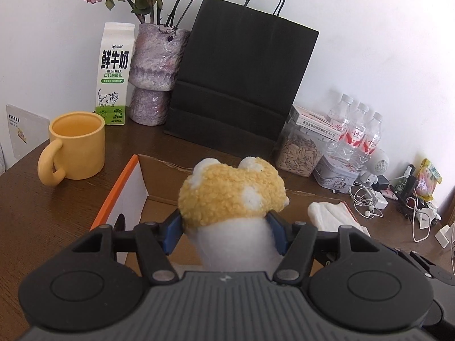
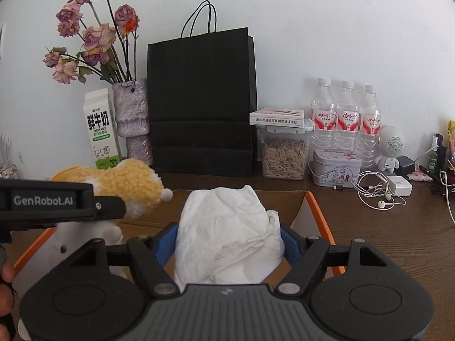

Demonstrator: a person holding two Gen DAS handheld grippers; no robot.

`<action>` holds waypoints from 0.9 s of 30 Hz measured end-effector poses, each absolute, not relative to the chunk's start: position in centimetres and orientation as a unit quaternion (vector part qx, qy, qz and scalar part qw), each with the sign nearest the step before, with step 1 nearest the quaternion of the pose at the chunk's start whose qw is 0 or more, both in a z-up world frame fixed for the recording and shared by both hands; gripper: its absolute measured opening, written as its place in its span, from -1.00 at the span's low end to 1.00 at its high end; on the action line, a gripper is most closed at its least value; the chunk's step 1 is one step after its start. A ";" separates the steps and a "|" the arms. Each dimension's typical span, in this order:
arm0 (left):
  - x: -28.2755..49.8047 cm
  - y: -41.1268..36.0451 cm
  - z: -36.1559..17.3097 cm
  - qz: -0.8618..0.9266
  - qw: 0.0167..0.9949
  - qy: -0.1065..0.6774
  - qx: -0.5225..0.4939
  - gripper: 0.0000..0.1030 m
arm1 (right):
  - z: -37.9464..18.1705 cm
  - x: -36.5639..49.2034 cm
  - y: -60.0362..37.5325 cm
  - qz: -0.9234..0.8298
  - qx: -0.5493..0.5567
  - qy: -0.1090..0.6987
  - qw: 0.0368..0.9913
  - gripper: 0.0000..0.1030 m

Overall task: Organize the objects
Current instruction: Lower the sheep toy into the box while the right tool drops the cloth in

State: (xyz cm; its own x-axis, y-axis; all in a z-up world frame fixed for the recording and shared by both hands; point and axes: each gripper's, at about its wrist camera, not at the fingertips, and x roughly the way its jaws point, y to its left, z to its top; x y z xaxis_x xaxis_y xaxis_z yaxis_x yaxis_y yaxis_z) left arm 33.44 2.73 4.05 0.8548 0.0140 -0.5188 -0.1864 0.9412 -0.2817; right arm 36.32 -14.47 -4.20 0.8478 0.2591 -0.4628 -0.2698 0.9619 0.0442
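Two views show your tongs over the open cardboard box (image 1: pixel 159 187) on the table (image 1: pixel 42 216). From the left wrist, your left tongs (image 1: pixel 224 234) clamp the white body of a yellow plush toy (image 1: pixel 230 190), held above the box, its pads pressed into the fluff. From the right wrist, your right tongs (image 2: pixel 230 241) grip a crumpled white cloth (image 2: pixel 227 227) over the same box, with the toy just to its left.

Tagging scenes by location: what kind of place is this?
Probably a home or dorm desk against a wall, not a lab: a brown wooden desk with a fresh milk carton, dried roses in a vase, bottled water and tangled earphones.
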 end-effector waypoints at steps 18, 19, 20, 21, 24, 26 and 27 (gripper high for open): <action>33.0 2.5 4.3 0.074 0.954 0.249 -0.151 1.00 | -4.6 36.5 -14.2 0.127 -0.023 0.253 0.959 1.00; 33.0 2.5 4.3 0.074 0.954 0.249 -0.151 1.00 | -4.5 36.5 -14.2 0.127 -0.023 0.252 0.959 1.00; 33.0 2.5 4.4 0.074 0.954 0.248 -0.151 1.00 | -4.5 36.5 -14.3 0.126 -0.022 0.252 0.959 1.00; 32.9 2.5 4.4 0.073 0.954 0.247 -0.151 1.00 | -4.5 36.5 -14.3 0.127 -0.022 0.252 0.959 1.00; 32.8 2.5 4.5 0.072 0.955 0.244 -0.151 1.00 | -4.5 36.4 -14.4 0.127 -0.021 0.251 0.959 1.00; 32.6 2.4 4.7 0.071 0.956 0.242 -0.151 1.00 | -4.3 36.3 -14.5 0.128 -0.019 0.249 0.960 1.00; 32.5 2.4 4.8 0.071 0.956 0.240 -0.151 1.00 | -4.2 36.1 -14.5 0.128 -0.019 0.247 0.960 1.00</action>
State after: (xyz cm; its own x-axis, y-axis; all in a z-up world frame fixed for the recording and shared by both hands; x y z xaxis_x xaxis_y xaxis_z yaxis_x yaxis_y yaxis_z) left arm 32.46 2.41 4.78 0.8750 0.0629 -0.4800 -0.2082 0.9441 -0.2558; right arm 36.14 -14.54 -4.22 0.8451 0.2372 -0.4790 -0.2555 0.9664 0.0278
